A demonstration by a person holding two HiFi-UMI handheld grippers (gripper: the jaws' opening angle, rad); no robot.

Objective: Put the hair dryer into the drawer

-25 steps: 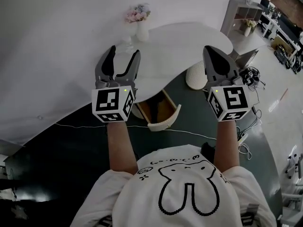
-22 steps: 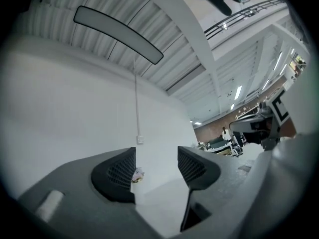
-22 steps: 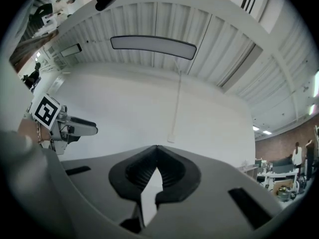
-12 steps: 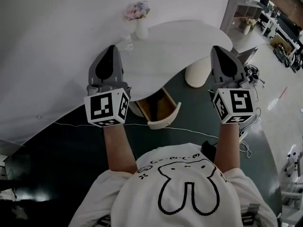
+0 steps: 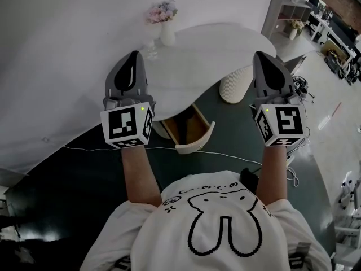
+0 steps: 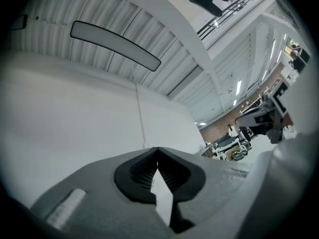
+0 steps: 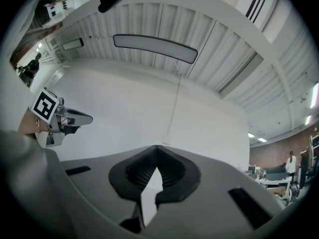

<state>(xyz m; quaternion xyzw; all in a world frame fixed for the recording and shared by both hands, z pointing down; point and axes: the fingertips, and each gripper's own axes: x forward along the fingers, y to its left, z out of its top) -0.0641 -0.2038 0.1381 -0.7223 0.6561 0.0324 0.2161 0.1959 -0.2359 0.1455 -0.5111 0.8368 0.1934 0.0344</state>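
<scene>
Beneath the white table (image 5: 225, 44), the drawer (image 5: 197, 144) stands open, brown inside.

We can't read the drawer (image 5: 196, 144) contents: too dark, rear tucked under the table (image 5: 214, 52). Clutter (image 5: 338, 49) at 2 o'clock is too small to identify. Shirt (image 5: 220, 230) is cropped at 6 o'clock.

A white wall (image 5: 67, 49) fills the upper left of the head view, above a dark floor (image 5: 67, 185). A curved white desk (image 5: 220, 47) carries a vase of flowers (image 5: 164, 24), and a grey shelf unit (image 5: 282, 16) stands at upper right. Both gripper views show a ribbed ceiling (image 6: 89, 6) with a long light panel (image 6: 114, 46).
</scene>
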